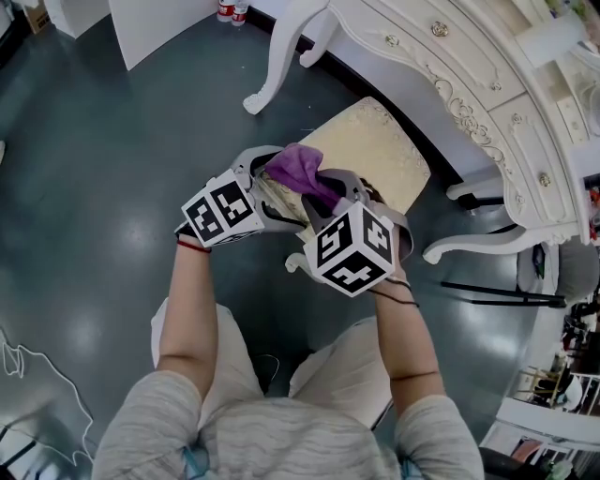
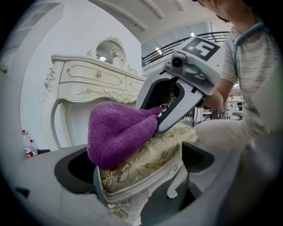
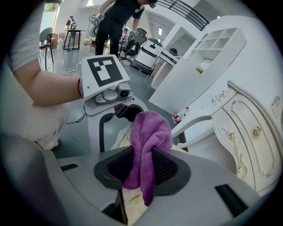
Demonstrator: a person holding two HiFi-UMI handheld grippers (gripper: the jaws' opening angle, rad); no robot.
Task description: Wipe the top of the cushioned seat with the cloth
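The cushioned seat (image 1: pixel 380 150) is a cream stool with a gold leaf pattern and white carved legs, standing in front of me. A purple cloth (image 1: pixel 298 169) lies bunched on its near corner. My right gripper (image 1: pixel 328 187) is shut on the purple cloth (image 3: pixel 148 137), which hangs pinched between its jaws. My left gripper (image 1: pixel 258 164) is open beside it, jaws wide on either side of the seat's corner (image 2: pixel 146 163). In the left gripper view the right gripper (image 2: pixel 161 121) presses the cloth (image 2: pixel 119 132) onto the cushion. The left gripper (image 3: pixel 117 110) faces me in the right gripper view.
A white ornate dressing table (image 1: pixel 450 75) stands just behind the stool, its curved legs (image 1: pixel 277 75) beside it. Two bottles (image 1: pixel 230 11) stand on the dark floor. A grey chair (image 1: pixel 558 272) is at right. A person in black (image 3: pixel 117 17) stands far off.
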